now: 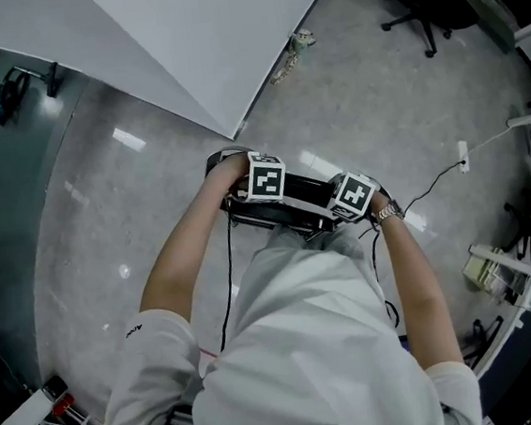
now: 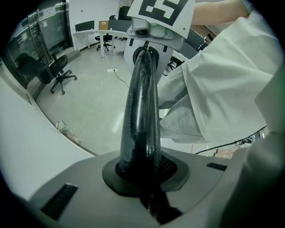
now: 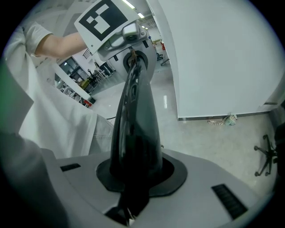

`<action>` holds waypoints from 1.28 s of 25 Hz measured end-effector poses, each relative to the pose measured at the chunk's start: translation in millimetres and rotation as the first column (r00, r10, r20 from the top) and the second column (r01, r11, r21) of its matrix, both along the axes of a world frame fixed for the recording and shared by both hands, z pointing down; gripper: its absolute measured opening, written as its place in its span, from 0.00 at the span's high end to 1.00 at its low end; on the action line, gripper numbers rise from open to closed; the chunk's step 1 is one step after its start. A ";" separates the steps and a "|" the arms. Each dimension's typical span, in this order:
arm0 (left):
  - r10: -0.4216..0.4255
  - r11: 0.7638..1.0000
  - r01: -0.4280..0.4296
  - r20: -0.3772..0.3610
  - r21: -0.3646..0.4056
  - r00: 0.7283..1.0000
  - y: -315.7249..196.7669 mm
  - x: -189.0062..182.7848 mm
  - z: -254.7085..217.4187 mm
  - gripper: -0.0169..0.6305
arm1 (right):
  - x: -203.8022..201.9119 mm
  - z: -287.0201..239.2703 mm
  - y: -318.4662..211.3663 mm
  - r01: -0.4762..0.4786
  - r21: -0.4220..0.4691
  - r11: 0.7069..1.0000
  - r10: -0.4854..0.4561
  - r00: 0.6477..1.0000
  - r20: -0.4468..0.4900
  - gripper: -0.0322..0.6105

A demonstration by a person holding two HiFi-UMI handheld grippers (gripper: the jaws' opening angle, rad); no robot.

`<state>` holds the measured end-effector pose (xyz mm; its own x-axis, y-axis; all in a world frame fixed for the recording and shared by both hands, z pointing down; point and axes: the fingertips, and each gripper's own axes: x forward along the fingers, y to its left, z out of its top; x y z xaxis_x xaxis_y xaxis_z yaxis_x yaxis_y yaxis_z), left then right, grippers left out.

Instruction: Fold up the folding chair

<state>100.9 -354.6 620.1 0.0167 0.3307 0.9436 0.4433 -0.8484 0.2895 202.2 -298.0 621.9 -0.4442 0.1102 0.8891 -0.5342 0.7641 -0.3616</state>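
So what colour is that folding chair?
Black and shiny. The glossy black folding chair shows best in the left gripper view.

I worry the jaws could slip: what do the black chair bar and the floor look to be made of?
The bar is probably painted metal or hard plastic with a glossy black finish. It carries sharp light streaks, and one side looks finely speckled. The floor looks like polished stone or terrazzo, pale grey. It mirrors the ceiling lights as bright patches.
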 end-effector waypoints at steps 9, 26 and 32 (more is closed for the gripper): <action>-0.005 1.000 0.005 0.025 -0.019 1.000 -15.0 24.8 9.2 0.89 | 24.7 9.8 -14.4 0.006 -0.015 1.000 -0.006 0.999 0.031 0.85; -0.059 0.998 0.059 0.042 -0.008 0.997 -38.1 82.2 13.5 0.88 | 82.2 9.0 -41.4 0.129 -0.005 0.992 -0.129 0.991 0.048 0.85; -0.257 0.966 0.256 0.018 0.040 0.966 -58.1 91.7 6.5 0.88 | 104.9 9.4 -81.3 0.274 0.004 0.962 -0.274 0.962 0.003 0.85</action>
